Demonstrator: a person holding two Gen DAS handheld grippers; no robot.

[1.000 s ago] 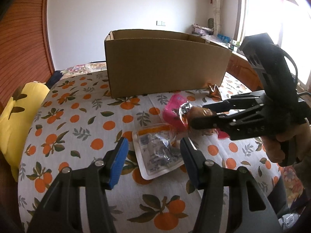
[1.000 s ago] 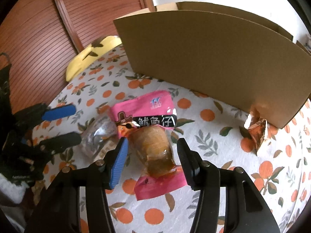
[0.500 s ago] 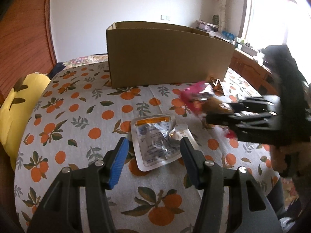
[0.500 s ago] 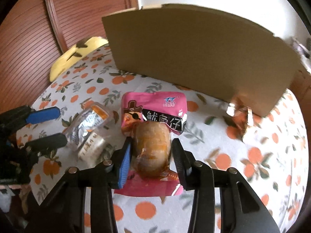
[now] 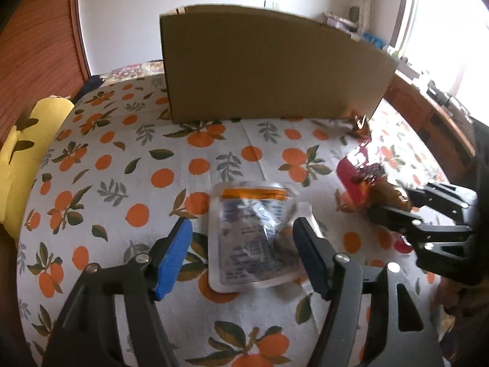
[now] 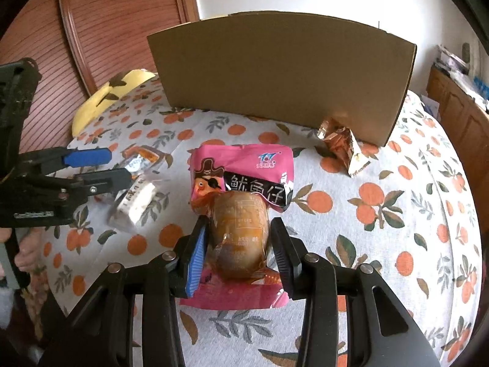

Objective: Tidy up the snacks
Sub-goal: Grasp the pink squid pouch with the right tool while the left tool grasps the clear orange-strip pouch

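My right gripper (image 6: 240,244) is shut on a pink squid snack packet (image 6: 244,180) with a brown pouch on it, held above the tablecloth; it also shows in the left wrist view (image 5: 363,183). My left gripper (image 5: 244,253) is open, its fingers either side of a clear snack packet with an orange strip (image 5: 253,235) lying on the table. That packet also shows in the right wrist view (image 6: 137,195). A large cardboard box (image 6: 281,79) stands at the back.
A small foil snack packet (image 6: 342,146) lies against the box's right corner. A yellow cushion (image 5: 18,153) sits at the table's left edge. The round table has an orange-print cloth (image 6: 397,214). A wooden cabinet (image 5: 434,122) stands to the right.
My right gripper closed on the pink packet and pulled it back to the right, off the table. My left gripper moved forward around the clear packet, still open.
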